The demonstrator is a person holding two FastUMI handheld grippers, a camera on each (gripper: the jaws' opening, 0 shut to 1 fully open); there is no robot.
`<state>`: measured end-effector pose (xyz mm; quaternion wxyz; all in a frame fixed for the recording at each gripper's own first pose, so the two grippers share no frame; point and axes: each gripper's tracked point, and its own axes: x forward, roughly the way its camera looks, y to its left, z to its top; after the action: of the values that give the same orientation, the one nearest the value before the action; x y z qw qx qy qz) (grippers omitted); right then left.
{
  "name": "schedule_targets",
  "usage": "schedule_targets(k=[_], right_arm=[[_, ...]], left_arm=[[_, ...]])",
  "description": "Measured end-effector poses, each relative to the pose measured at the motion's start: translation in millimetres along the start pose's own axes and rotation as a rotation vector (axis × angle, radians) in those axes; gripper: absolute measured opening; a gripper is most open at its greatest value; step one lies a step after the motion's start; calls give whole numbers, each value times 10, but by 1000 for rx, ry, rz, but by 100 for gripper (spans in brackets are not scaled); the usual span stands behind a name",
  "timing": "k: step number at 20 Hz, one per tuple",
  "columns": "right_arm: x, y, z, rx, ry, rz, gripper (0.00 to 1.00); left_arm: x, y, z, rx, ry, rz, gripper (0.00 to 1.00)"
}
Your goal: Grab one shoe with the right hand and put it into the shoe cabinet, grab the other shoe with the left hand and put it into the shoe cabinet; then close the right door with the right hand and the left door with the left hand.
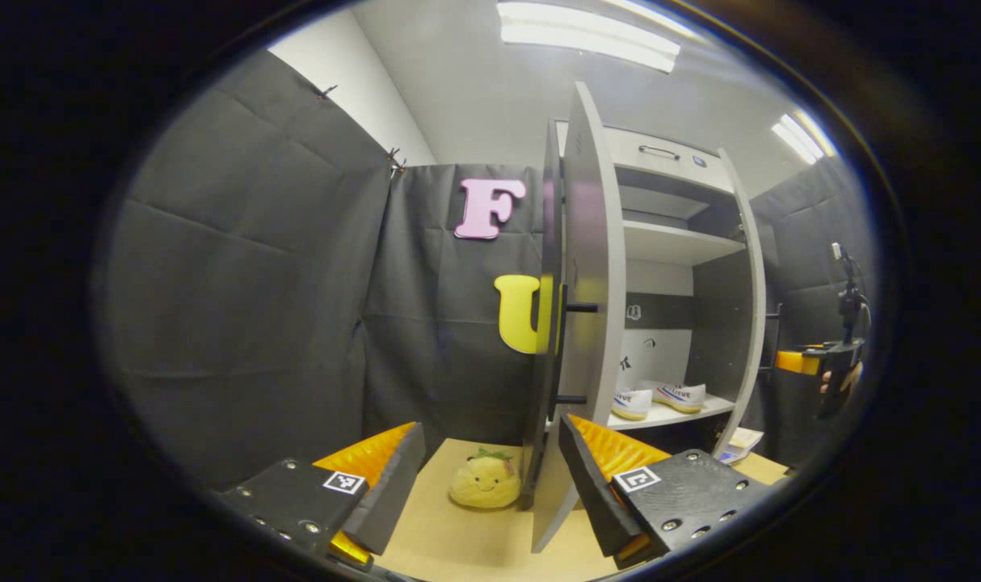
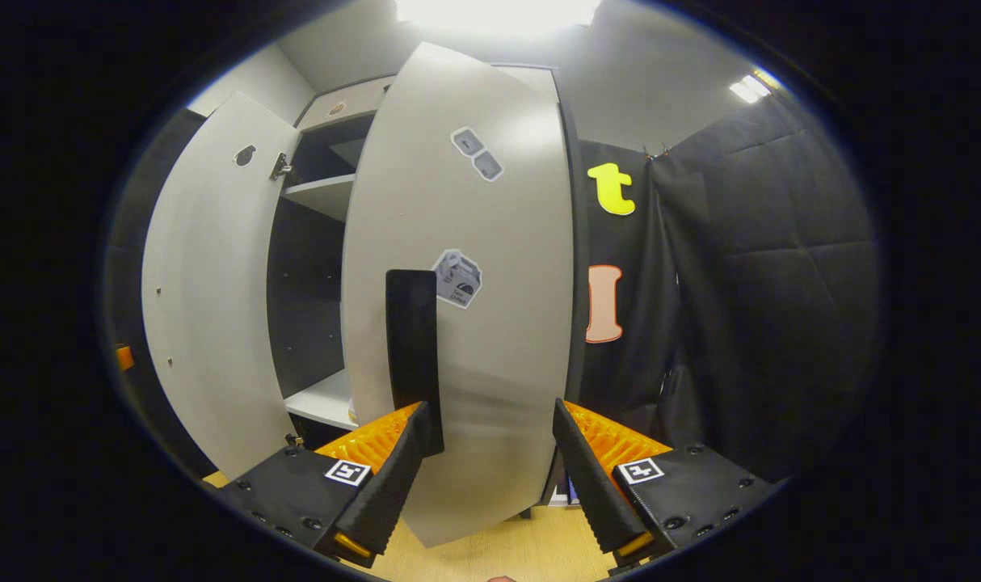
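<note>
Both shoes (image 1: 660, 398) shelved; right door (image 2: 466, 307) closing step.
Right gripper (image 2: 490, 453) wide at door face, left gripper (image 1: 490, 469) wide; push door shut next.

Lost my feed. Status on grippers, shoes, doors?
Left gripper open, facing left door edge. Right gripper open at right door. Both shoes shelved. Doors open, nothing blocking.

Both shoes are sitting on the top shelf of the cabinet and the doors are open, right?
Not quite. The shoes are on the bottom shelf, not the top one. The left gripper view shows them there. Both doors of the cabinet are open, as you said.
</note>
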<state>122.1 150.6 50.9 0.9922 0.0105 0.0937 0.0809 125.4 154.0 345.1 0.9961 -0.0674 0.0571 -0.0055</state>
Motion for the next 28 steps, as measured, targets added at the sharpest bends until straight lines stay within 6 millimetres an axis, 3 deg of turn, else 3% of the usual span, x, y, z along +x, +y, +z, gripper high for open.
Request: schedule_targets(k=[2,7,12,15,19,22,28], right_arm=[[-44,87,29,-1,-19,31,95],[-252,131,101,-10,-62,81,96],[-435,-161,66,-34,-69,32,97],[-506,-372,12,-20,-59,-8,95],[-588,-662,-61,4,-43,-53,97],[-611,-802,-92,17,-39,-64,96],[-587,-875,-181,28,-25,-45,97]], left_arm=[[33,167,19,3,-3,20,95],[433,235,102,21,-23,44,95],[878,329,136,43,-13,73,95],[1018,329,101,28,6,73,95],[1147,181,106,25,3,61,94],[1073,149,101,8,8,52,94],[1029,-71,145,62,9,42,94]])
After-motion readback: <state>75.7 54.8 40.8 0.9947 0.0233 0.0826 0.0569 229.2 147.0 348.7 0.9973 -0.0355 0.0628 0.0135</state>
